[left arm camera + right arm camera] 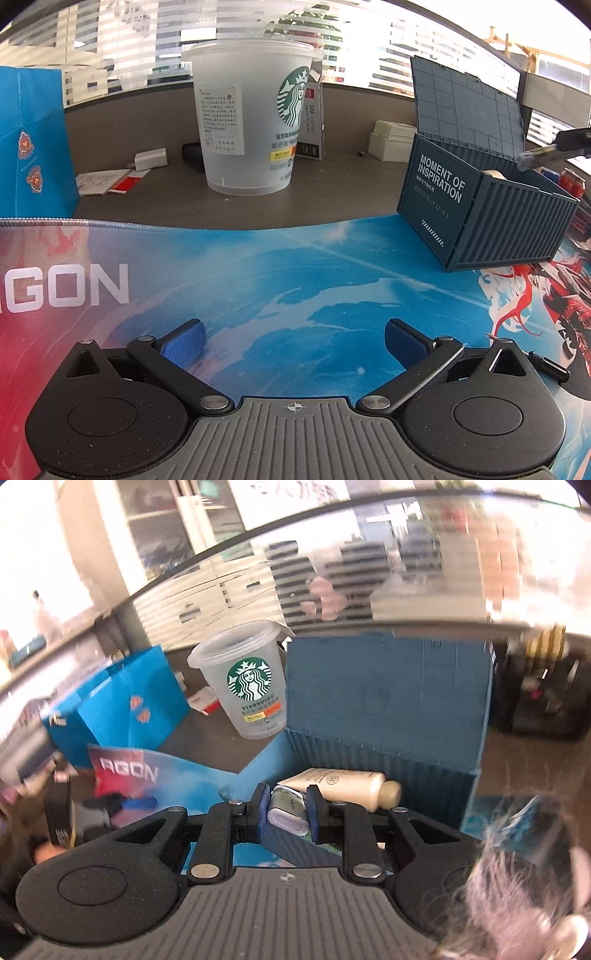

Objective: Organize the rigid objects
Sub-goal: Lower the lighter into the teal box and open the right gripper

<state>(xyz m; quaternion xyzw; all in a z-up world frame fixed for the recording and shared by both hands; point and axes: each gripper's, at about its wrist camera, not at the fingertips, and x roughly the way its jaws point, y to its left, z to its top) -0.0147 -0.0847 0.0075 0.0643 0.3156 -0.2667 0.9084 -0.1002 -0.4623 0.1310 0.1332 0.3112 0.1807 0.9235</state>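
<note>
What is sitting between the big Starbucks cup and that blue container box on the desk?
In the left wrist view, small white boxes sit on the desk between the Starbucks cup and the blue container box, toward the back; a carton stands just behind the cup.

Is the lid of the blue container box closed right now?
No, the lid of the blue container box stands raised at the back, leaving the top open.

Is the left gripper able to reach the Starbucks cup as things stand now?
Probably yes. The left gripper is open and empty over the mat, and nothing stands between it and the Starbucks cup, which stands upright straight ahead.
</note>
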